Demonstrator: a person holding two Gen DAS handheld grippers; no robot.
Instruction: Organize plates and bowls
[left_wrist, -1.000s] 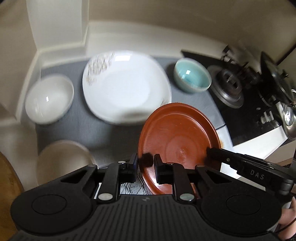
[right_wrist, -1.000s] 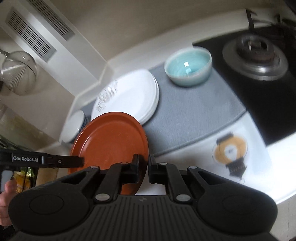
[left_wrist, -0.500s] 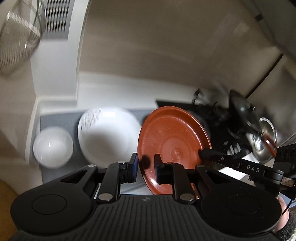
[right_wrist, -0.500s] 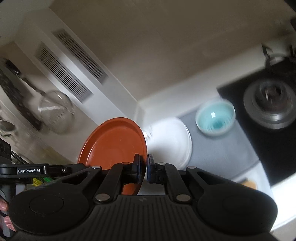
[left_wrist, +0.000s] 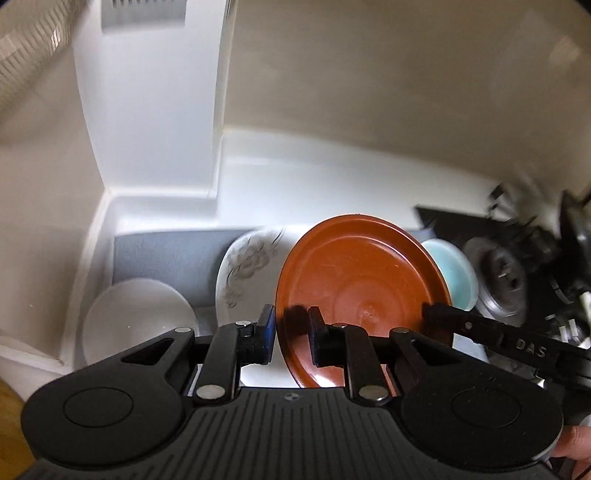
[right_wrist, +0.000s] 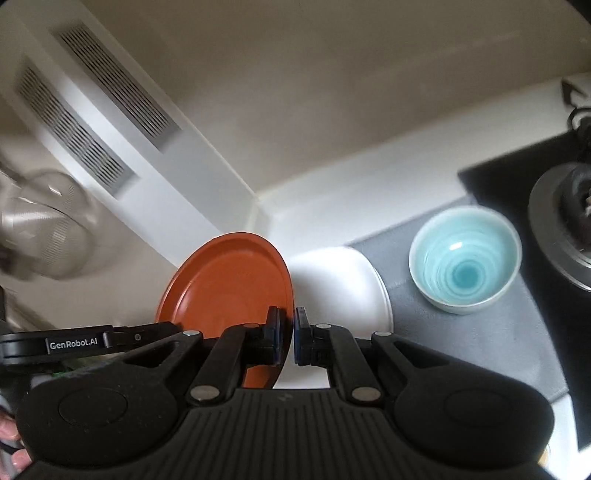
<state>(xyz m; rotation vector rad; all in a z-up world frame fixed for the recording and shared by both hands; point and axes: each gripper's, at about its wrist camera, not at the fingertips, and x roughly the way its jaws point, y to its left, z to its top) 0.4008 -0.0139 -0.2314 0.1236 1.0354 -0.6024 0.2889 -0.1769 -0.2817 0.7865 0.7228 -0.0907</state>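
The brown plate (left_wrist: 354, 291), clamped at its rim from both sides and tilted above the bench (left_wrist: 258, 177), blocks the middle of the left wrist view, with the white flowered plate (left_wrist: 247, 266) just behind it and the pale blue bowl (left_wrist: 452, 273) to its right. Bare grey mat (left_wrist: 166, 254) lies open at middle left, bounded below by the white bowl (left_wrist: 136, 325). The stove (right_wrist: 491, 184) closes off the right edge of the right wrist view, while mat at lower right stays free.
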